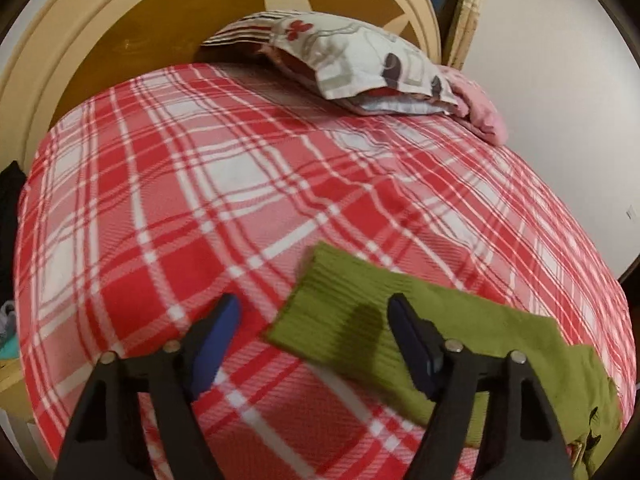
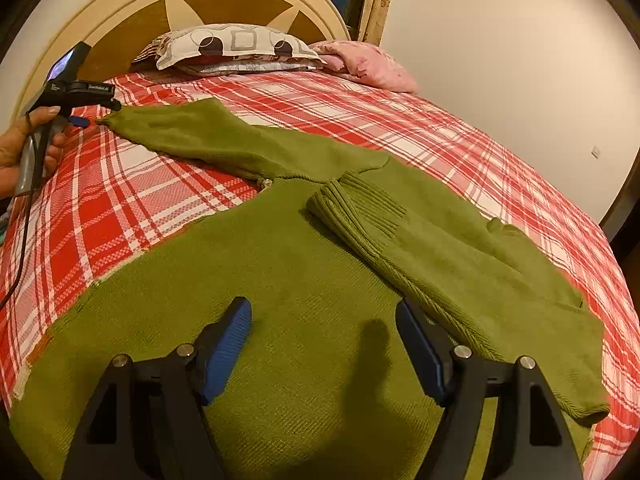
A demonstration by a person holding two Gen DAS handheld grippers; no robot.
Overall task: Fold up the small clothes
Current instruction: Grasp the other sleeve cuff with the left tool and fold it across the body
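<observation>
Green sweater [image 2: 280,280] spread flat on a red plaid bedspread [image 2: 120,200], both grippers spread wide and holding nothing

Nearest, the right gripper [image 2: 322,344] hovers over the sweater's body; one ribbed sleeve [image 2: 400,240] is folded across toward 2 o'clock. The left gripper [image 1: 314,336] hangs over the other sleeve's cuff [image 1: 332,300], which reaches toward 10 o'clock. Farthest, at 12 o'clock, a patterned pillow [image 2: 236,46] and a pink cloth [image 2: 368,66] lie against the headboard [image 2: 132,20]

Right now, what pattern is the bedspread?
Red, pink and white plaid bedspread, clearest in the left wrist view.
</observation>
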